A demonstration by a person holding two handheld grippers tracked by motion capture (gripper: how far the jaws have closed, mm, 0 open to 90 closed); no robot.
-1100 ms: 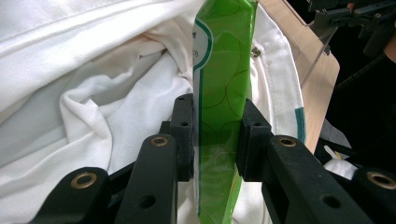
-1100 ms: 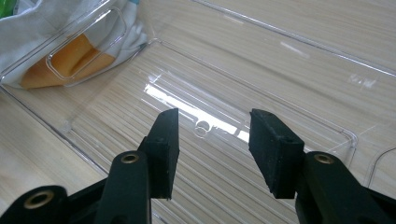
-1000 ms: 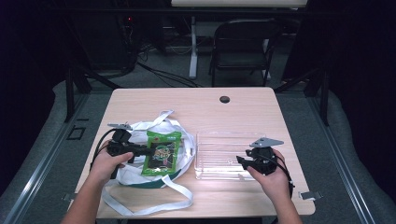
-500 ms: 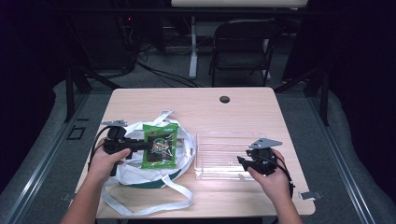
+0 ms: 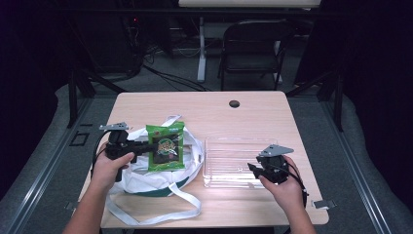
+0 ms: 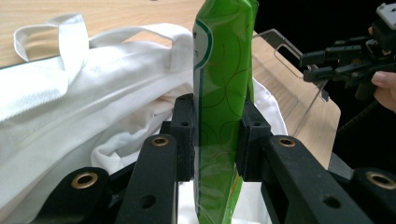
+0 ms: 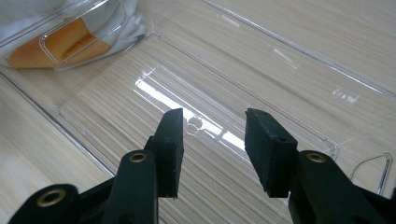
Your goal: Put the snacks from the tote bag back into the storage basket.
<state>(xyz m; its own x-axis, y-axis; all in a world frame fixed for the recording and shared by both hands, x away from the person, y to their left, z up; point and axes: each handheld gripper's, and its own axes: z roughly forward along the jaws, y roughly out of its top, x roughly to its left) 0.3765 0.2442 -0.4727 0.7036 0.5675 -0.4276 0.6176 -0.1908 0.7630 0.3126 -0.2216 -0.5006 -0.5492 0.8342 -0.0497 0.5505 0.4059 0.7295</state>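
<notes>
The left gripper point(image 5: 146, 146) clamps a green snack packet point(image 5: 166, 145) above the white cloth bag point(image 5: 146, 178), while the right gripper point(image 7: 212, 135) hangs with jaws apart over the clear plastic tray point(image 5: 229, 161).

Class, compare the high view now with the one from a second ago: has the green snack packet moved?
Yes. Clamped in the left claw, the green snack packet has shifted left and toward the table's far edge, away from the clear tray, and stands over the white bag.
</notes>
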